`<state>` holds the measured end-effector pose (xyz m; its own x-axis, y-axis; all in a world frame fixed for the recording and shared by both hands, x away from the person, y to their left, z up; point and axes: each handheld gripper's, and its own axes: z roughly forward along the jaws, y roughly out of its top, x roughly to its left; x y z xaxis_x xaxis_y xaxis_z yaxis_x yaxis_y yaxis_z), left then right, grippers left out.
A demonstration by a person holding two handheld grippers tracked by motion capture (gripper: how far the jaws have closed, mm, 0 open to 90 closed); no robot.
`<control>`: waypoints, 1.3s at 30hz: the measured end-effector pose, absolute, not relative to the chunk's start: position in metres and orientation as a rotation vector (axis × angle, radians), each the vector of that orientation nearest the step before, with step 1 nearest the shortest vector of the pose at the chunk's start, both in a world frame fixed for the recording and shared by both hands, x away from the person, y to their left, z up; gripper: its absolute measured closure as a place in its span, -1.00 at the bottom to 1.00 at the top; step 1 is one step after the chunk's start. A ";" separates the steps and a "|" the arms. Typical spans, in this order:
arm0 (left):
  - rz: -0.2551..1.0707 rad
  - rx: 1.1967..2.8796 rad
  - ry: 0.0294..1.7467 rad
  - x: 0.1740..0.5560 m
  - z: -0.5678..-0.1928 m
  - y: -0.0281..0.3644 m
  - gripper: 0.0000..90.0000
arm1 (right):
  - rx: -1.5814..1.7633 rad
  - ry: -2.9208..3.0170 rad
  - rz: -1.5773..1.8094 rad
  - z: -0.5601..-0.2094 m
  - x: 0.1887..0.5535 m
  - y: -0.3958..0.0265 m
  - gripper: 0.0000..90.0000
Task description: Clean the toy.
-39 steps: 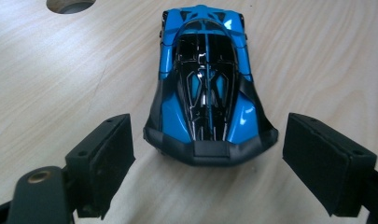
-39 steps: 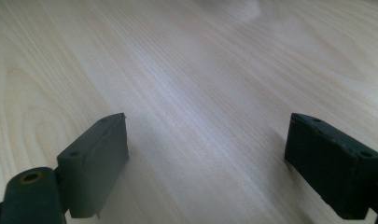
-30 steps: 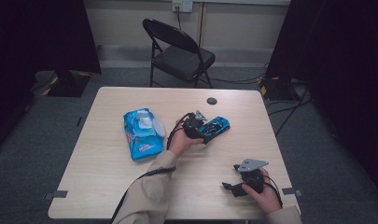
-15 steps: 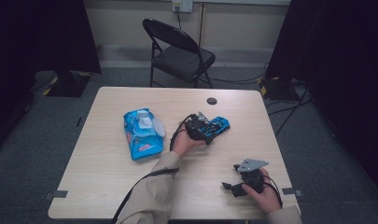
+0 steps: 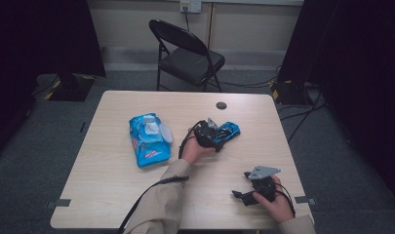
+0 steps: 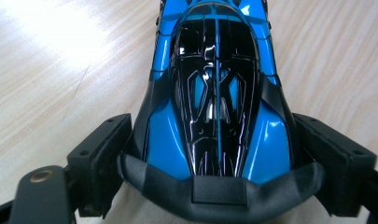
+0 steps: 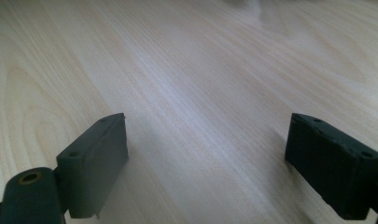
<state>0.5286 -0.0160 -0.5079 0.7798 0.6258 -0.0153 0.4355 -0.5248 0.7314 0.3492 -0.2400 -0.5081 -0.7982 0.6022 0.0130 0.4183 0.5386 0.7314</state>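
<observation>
From your high view the table (image 5: 112, 195) is evenly lit from above while the room around it falls off into near black at both sides, and the whole picture is soft and a little grainy. In your left gripper view a washed-out patch of glare burns the wood at the upper left, and the glossy blue toy car (image 6: 214, 93) throws sharp streaked reflections off its dark canopy. Your right gripper view is dimmer and flatter, with a pale sheen across the grain, soft shadows beside the jaws, and blur at the far edge.
</observation>
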 end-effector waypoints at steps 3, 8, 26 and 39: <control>0.324 2.207 0.782 0.529 -0.508 -0.016 -0.64 | 0.858 2.537 1.110 -0.508 0.349 -0.240 -0.72; 0.322 2.194 0.763 0.528 -0.508 -0.016 -0.47 | 0.858 2.537 1.109 -0.508 0.349 -0.240 -0.72; 0.346 2.226 0.776 0.526 -0.482 -0.017 -0.45 | 0.858 2.536 1.109 -0.508 0.349 -0.240 -0.72; 0.411 2.179 0.753 0.526 -0.451 -0.013 -0.45 | 0.856 2.535 1.108 -0.508 0.349 -0.240 -0.73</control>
